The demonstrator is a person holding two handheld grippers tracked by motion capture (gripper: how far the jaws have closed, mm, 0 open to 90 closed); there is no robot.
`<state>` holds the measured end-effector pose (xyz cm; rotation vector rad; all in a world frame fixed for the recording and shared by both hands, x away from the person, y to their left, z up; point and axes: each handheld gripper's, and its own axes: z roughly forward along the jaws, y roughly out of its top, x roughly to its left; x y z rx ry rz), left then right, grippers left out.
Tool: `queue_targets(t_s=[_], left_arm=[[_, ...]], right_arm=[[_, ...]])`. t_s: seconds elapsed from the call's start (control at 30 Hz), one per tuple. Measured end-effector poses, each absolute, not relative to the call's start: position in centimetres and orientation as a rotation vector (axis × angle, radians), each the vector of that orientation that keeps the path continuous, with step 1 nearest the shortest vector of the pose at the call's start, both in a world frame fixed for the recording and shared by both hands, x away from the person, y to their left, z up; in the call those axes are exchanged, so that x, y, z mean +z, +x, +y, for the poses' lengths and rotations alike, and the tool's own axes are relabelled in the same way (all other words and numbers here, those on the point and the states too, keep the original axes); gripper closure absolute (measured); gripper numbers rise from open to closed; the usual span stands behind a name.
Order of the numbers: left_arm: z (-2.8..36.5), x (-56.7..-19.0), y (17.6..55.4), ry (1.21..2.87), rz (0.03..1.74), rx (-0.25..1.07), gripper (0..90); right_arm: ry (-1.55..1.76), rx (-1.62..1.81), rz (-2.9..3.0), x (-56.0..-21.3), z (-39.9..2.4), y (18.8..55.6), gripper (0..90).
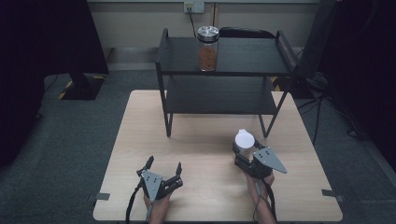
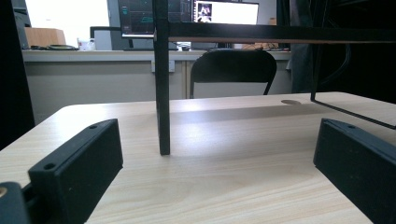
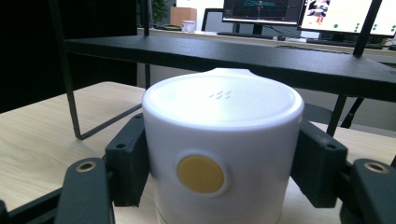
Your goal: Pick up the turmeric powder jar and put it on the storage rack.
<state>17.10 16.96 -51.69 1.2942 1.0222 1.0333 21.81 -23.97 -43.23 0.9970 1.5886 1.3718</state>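
Wooden table point(image 1: 205, 154): white container point(image 1: 244, 140) clamped in right gripper point(image 1: 246, 149), left gripper point(image 1: 163, 169) apart.

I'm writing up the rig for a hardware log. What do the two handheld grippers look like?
Both the left gripper and the right gripper are black, each with two blocky black jaws with small screw holes. A grey three-cornered plate, dotted with small fasteners, sits on top of each. A dark cable trails back from each along the person's bare forearm.
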Motion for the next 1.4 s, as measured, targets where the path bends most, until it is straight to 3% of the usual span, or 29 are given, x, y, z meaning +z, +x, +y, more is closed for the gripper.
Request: queue_targets(t_s=[1.4], left_arm=[[16.8, -51.6, 17.1, 1.293, 1.032, 1.037, 0.7]], right_arm=[[0.767, 1.591, 1.731, -32.8, -29.5, 24.1, 30.1]])
